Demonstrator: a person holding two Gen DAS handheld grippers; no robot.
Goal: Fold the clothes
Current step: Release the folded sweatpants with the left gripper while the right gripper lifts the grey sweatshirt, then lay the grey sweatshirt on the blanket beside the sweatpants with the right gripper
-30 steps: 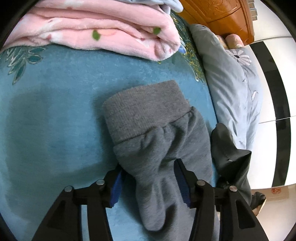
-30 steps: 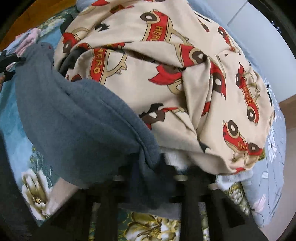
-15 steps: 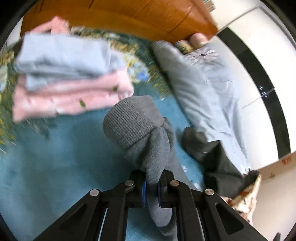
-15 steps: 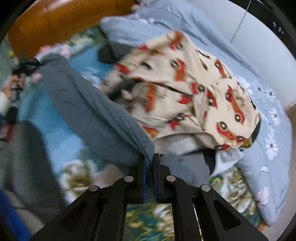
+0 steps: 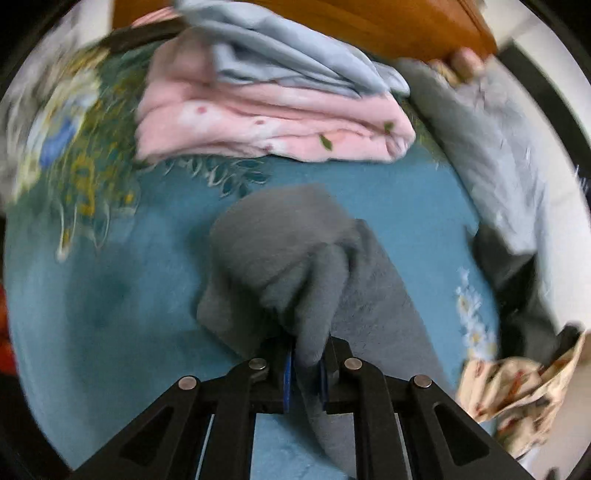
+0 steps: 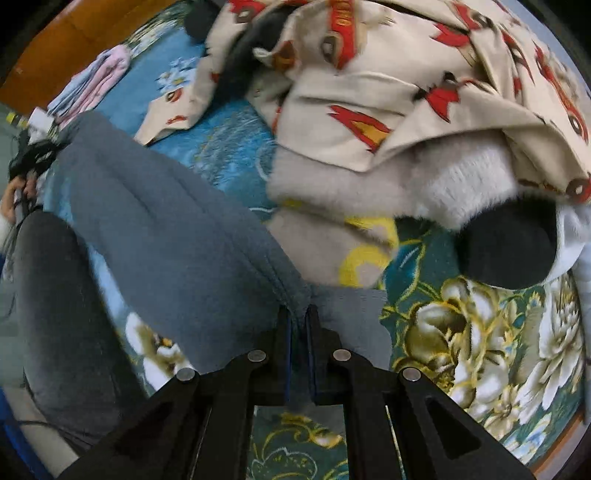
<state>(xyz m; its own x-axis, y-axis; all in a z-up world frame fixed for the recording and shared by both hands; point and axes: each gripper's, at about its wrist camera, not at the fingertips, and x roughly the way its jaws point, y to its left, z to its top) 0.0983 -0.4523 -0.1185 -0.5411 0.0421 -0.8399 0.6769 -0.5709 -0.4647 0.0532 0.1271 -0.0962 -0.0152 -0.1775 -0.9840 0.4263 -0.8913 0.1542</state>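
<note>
A grey fleece garment [image 5: 295, 258] with a ribbed cuff is held up over the blue floral bedspread [image 5: 110, 295]. My left gripper [image 5: 306, 363] is shut on a bunch of the fabric just behind the cuff. In the right wrist view the same grey garment [image 6: 177, 240] stretches away to the upper left, and my right gripper [image 6: 300, 332] is shut on its seam edge. At that view's far left, the other gripper [image 6: 31, 158] holds the cloth's far end.
A folded stack, pink [image 5: 266, 125] under pale blue [image 5: 295, 62], lies by the wooden headboard [image 5: 369, 22]. A beige car-print garment [image 6: 424, 74] covers a heap with white fleece [image 6: 424, 188] and a black piece [image 6: 506, 247]. A person's grey-clad leg [image 6: 55, 314] is at the left.
Both grippers went from around the grey cloth to shut on it, then lifted and pulled it taut. The views swung; the right one now shows more bedspread and the heap's white fleece.
</note>
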